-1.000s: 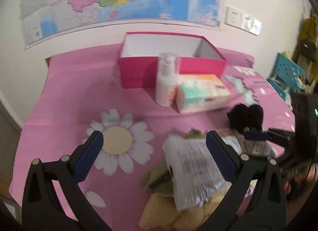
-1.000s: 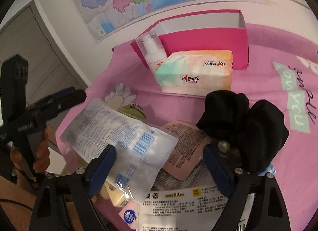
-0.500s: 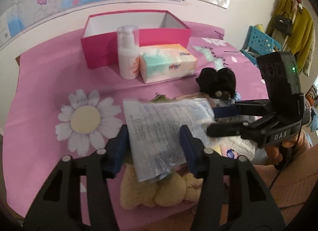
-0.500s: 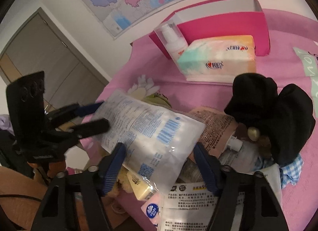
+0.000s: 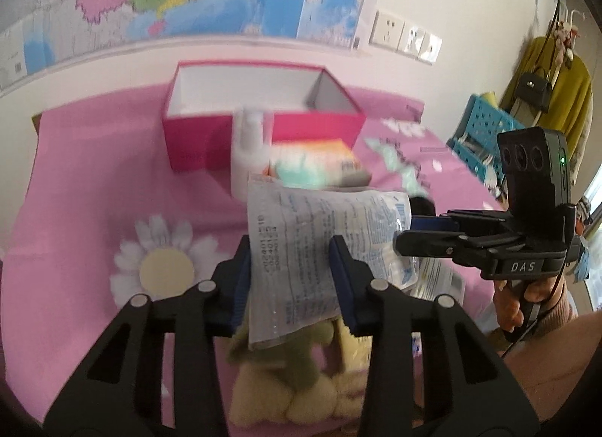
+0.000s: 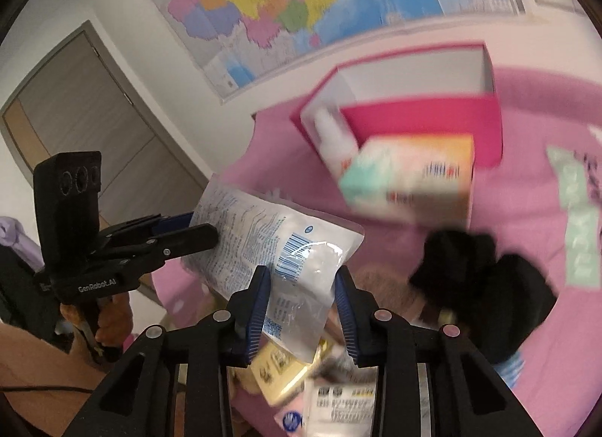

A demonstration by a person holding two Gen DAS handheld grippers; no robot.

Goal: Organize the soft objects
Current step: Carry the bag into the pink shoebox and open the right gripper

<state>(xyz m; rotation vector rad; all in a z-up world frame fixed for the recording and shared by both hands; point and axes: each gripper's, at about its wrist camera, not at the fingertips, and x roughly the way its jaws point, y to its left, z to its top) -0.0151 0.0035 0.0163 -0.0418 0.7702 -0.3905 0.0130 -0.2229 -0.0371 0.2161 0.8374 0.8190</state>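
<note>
Two grippers hold one clear bag

The left gripper [image 5: 291, 279] and right gripper [image 6: 301, 309] both pinch the bag [image 5: 320, 241] above the pink bed [image 5: 75, 211].

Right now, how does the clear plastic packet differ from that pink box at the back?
The clear plastic packet is limp, see-through and printed with text; the pink box is stiff, opaque, and open-topped. The packet is lifted, pinched by the left tool and right tool; the box rests on the pink cloth. Both look roughly rectangular.
</note>
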